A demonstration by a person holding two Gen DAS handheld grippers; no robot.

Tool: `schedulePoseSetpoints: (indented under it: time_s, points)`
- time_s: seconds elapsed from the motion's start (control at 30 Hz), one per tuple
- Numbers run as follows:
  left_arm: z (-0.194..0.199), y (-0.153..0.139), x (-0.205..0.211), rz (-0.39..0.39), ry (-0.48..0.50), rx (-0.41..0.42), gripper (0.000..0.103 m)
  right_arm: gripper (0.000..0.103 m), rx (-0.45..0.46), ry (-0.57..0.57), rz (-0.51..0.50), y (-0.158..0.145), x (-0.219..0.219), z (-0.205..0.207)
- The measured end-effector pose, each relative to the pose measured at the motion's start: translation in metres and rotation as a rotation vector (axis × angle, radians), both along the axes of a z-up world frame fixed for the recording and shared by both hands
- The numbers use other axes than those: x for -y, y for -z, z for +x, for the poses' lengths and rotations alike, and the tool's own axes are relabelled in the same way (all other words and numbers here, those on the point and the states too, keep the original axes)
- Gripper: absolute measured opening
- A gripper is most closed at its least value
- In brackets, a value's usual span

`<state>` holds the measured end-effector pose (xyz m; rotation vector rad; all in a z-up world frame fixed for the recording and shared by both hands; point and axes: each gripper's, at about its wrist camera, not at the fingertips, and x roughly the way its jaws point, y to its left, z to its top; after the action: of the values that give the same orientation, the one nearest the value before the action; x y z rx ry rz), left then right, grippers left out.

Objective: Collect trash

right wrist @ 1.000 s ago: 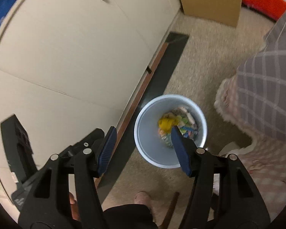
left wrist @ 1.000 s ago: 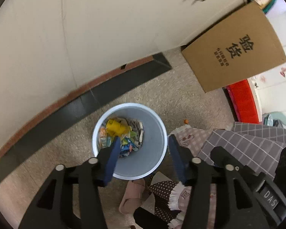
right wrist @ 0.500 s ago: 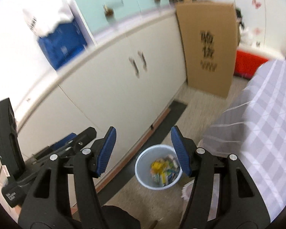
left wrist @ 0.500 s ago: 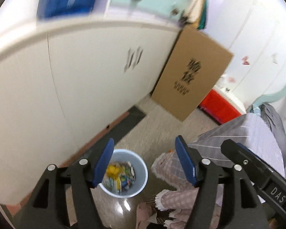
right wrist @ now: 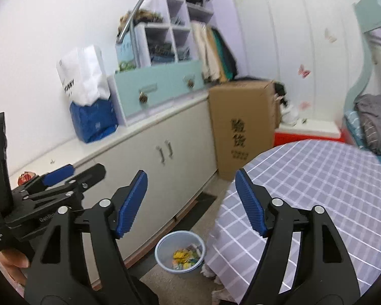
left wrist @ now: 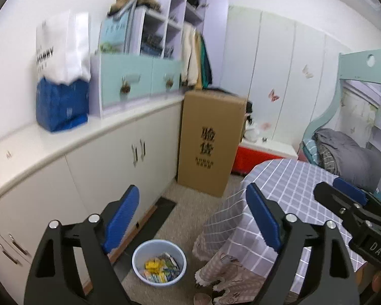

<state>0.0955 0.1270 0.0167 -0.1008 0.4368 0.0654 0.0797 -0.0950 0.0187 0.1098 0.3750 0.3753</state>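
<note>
Blue pads on our left claw (left wrist: 191, 218) and right claw (right wrist: 190, 202) have just spread wide with nothing between them, so we should now look over the checked bench (right wrist: 330, 190) for more trash before going back to the bin (left wrist: 159, 264).

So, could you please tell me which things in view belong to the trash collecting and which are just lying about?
Belongs to the job:
- blue bin, wrappers inside
- left claw, open, empty
- right claw, open, empty

Just lying about:
- cardboard box
- blue-and-white bag
- checked tablecloth
- red crate
</note>
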Motion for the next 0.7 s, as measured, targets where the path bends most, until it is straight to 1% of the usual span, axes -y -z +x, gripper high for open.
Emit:
schedulePoseSetpoints:
  time_s: [0.1,0.2,0.37,0.53,0.7]
  points:
    - [-0.028,-0.014,0.017,0.036,0.011,0.058,0.088,0.075,0.043,0.037,0.004,-0.006,0.016,-0.026]
    - [-0.049,-0.025,0.032,0.064,0.017,0.097,0.091,0.079,0.088,0.079,-0.003,-0.009,0.029,-0.052]
    - [-0.075,-0.031,0.057,0.139,0.027,0.142,0.091,0.081,0.115,0.112,0.002,-0.004,0.043,-0.078]
    - [-0.096,-0.031,0.076,0.145,0.062,0.174,0.094,0.083,0.144,0.161,-0.011,0.006,0.05,-0.101]
    - [-0.105,-0.023,0.085,0.137,0.091,0.182,0.094,0.086,0.124,0.174,0.009,0.018,0.059,-0.108]
